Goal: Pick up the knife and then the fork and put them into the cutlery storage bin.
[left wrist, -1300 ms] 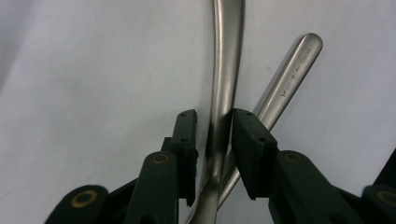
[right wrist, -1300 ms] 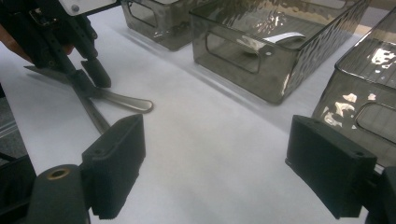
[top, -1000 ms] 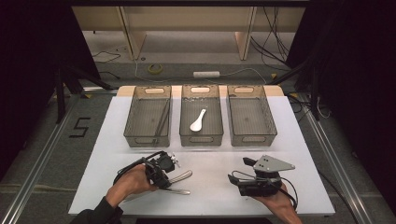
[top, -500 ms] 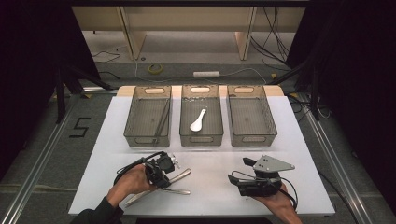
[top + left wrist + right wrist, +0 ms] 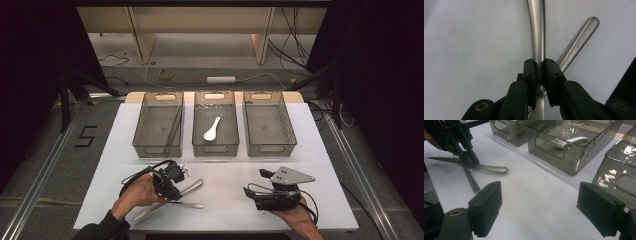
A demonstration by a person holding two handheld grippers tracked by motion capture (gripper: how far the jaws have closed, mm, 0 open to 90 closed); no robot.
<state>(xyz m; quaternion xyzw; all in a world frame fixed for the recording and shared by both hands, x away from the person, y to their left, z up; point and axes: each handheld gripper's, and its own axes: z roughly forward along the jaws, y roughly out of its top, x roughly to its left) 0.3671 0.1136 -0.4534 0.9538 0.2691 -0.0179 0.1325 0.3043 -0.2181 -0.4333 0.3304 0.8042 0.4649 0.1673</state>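
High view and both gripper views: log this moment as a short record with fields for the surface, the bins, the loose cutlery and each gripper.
surface: white table
bins: three smoky clear bins in a row; left bin holds thin dark sticks, middle bin holds a white spoon, right bin looks empty
loose cutlery: two crossed metal utensils, curved handle and straight handle
left gripper: jaws have just been closing, now shut on the curved handle
right gripper: open, nothing between its jaws, resting near the table's front edge

Black fingers [image 5: 550,75], brass-coloured pivots, dark sleeve [image 5: 102,228].
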